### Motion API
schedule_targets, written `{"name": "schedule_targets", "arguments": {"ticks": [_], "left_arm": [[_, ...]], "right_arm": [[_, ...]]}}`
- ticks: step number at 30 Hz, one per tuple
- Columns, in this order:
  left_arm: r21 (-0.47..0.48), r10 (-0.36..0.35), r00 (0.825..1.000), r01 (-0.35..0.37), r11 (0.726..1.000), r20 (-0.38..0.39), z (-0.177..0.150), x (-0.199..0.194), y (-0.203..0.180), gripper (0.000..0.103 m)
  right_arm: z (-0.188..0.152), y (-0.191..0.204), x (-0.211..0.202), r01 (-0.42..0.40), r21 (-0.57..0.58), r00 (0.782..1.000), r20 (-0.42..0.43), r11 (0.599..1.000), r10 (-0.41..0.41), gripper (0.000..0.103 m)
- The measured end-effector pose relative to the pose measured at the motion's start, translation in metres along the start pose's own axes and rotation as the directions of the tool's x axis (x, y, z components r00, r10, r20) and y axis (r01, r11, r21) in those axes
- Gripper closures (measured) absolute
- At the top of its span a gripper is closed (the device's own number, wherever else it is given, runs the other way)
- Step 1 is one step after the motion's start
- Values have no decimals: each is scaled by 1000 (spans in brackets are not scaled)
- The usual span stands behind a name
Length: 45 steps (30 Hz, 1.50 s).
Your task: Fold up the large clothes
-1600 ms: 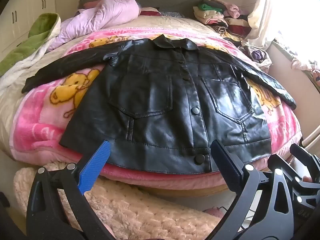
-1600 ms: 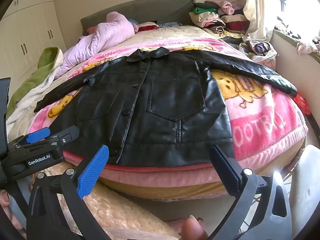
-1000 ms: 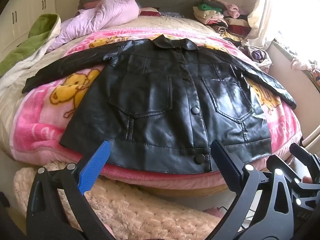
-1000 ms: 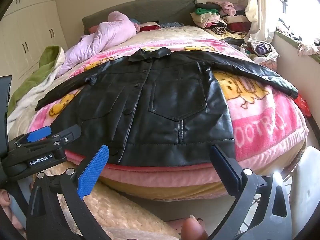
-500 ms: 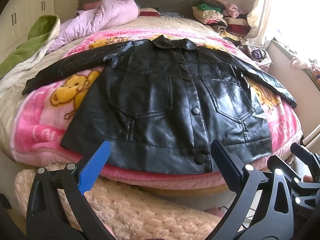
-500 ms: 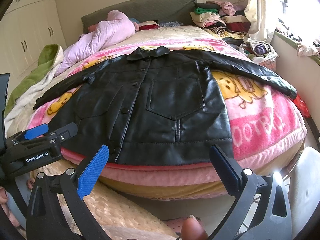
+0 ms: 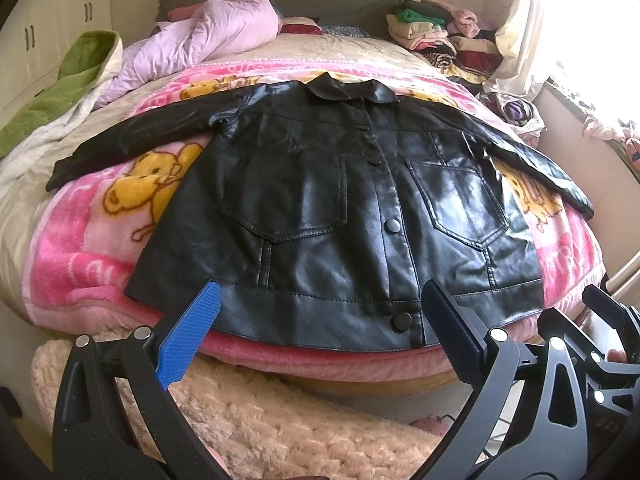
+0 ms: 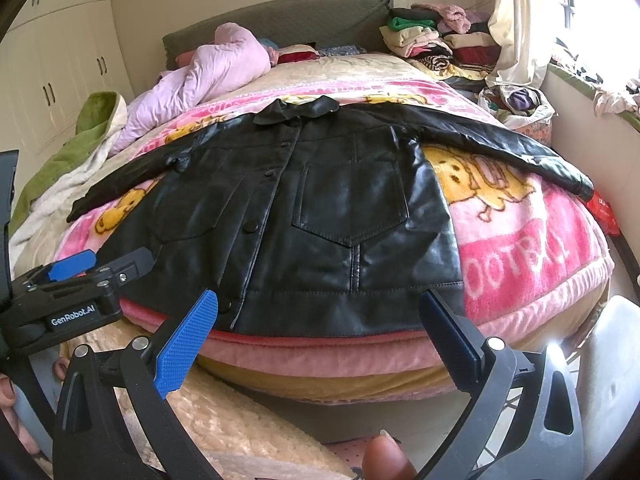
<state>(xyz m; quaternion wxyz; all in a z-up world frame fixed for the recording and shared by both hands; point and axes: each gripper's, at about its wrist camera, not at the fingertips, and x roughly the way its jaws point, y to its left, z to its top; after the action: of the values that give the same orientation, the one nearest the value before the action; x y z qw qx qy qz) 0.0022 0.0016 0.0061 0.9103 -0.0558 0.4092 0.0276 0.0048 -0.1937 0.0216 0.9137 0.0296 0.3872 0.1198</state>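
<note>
While the jacket [image 7: 332, 216] lies buttoned and face up on the pink blanket [image 7: 92, 248], sleeves spread to either side and hem at the near edge of the bed, I hold my left tongs [image 7: 320, 344] and right tongs [image 8: 320, 332] wide open and empty just short of that hem. It looks like smooth faux leather: heavy, slick, stiff at the seams. I judge the sleeve cuffs the surest hold.

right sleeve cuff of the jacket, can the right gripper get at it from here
Probably yes. The cuff lies flat and uncovered on the pink blanket near the bed's edge, and the right gripper has open jaws with nothing in between, though it must travel right.
</note>
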Motion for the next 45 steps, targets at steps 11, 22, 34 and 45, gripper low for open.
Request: {"name": "schedule_targets", "arguments": {"ticks": [11, 22, 34, 45], "left_arm": [[1, 1, 1000, -1, 1000, 2, 3, -2, 4, 9], [4, 0, 1000, 0, 1000, 3, 3, -2, 4, 9], [23, 11, 1000, -11, 1000, -26, 5, 10, 4, 9], [20, 36, 999, -37, 999, 15, 50, 14, 14, 9]], "right_arm": [[0, -1, -2, -1, 3, 1000, 3, 1000, 1, 4], [1, 0, -1, -1, 0, 1000, 0, 1000, 1, 4], [12, 9, 5, -20, -25, 1000, 10, 999, 21, 4], [56, 14, 5, -52, -51, 996, 75, 997, 55, 4]]}}
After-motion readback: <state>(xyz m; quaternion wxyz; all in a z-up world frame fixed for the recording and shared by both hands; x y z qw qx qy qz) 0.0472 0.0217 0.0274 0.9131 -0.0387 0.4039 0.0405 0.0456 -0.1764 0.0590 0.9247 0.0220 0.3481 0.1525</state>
